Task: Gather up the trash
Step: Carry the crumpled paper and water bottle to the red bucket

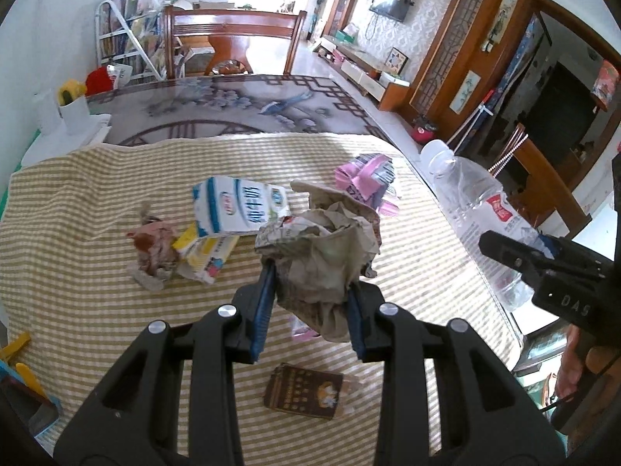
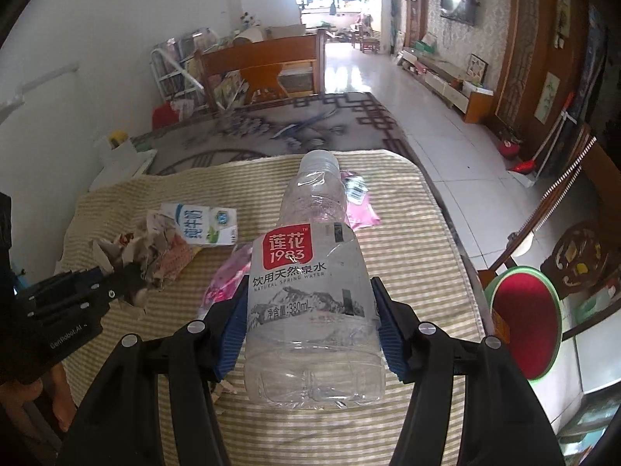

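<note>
My left tongs (image 1: pixel 308 291) squeeze a crumpled paper ball (image 1: pixel 322 256), soft and light, held low above the table (image 1: pixel 97 291). My right tongs (image 2: pixel 308 330) grip an empty plastic bottle (image 2: pixel 310 291) around its label; it is slippery and would dent easily.

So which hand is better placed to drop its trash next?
Right, probably. The right tongs hold the empty bottle near the table's right edge, with a red basin beside it on the floor. The left tongs hold crumpled paper over mid-table.
</note>
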Demonstrator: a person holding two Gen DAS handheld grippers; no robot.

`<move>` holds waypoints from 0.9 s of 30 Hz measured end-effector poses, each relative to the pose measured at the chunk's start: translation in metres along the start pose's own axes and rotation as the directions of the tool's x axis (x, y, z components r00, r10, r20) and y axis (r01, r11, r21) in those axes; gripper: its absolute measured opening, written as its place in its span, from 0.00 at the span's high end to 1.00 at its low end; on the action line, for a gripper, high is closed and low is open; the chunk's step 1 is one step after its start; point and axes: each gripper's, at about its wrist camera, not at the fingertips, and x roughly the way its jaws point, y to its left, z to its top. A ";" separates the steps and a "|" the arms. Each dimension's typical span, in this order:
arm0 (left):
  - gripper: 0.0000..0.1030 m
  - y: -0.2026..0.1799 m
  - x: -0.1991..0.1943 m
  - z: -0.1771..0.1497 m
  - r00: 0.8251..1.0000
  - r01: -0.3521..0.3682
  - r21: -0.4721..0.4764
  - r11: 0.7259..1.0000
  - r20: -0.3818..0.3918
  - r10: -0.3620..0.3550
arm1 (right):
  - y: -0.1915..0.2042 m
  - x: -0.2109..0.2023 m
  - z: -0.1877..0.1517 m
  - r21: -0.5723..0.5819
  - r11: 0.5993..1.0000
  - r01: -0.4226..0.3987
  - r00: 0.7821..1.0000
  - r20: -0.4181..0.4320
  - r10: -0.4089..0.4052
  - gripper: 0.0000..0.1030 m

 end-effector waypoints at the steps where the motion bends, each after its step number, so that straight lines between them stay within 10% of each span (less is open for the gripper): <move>1: 0.69 -0.003 0.003 0.001 1.000 0.002 0.003 1.000 -0.006 -0.002 | -0.005 -0.001 0.000 0.009 1.000 0.002 1.000 0.002 -0.002 0.45; 27: 0.69 -0.206 0.086 0.026 0.982 0.175 0.246 0.953 -0.114 -0.151 | -0.209 -0.061 -0.045 0.355 0.931 0.083 0.992 0.058 -0.111 0.44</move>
